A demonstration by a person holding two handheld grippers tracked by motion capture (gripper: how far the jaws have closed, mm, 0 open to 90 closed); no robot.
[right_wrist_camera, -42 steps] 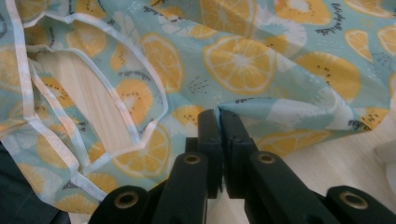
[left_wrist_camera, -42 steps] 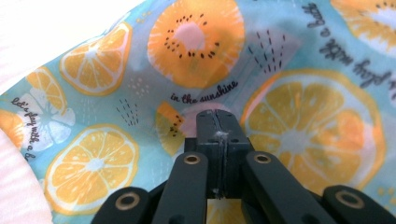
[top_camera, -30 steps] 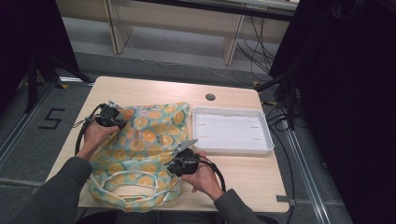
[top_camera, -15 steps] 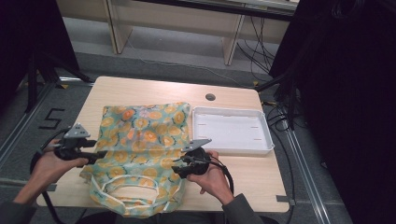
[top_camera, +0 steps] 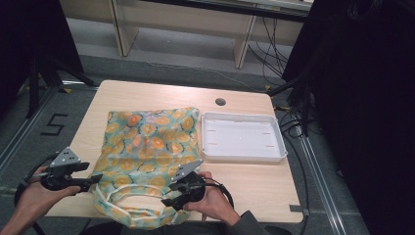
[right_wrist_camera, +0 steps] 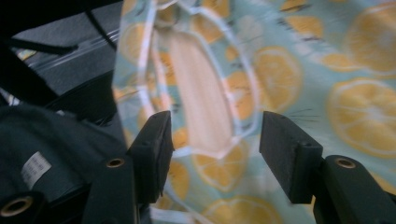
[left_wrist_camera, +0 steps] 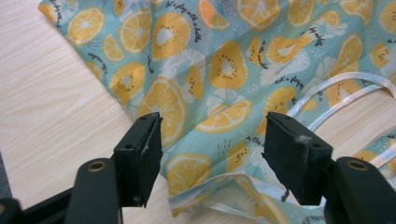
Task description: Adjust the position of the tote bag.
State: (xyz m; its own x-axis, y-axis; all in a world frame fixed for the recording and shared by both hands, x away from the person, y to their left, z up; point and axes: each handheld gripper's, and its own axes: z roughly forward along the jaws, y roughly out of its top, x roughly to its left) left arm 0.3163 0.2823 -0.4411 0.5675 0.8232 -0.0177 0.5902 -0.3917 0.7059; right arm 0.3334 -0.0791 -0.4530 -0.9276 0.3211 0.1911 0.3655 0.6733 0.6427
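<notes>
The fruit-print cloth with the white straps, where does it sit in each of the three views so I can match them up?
High view: the cloth lies flat, centre-left on the table, left of the white tray.
Left gripper view: it covers the upper right, its edge running diagonally down between the jaws.
Right gripper view: it spreads across the centre and right, blurred.
Shared landmark: the white strap loop at the cloth's near end, seen at right and at centre.

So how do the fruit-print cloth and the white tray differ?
The fruit-print cloth is soft, patterned with orange slices on teal, and lies flat with a rumpled near edge; the white tray is rigid, plain and empty. The cloth is the larger and overhangs the table's near edge; the tray sits fully on the table.
</notes>
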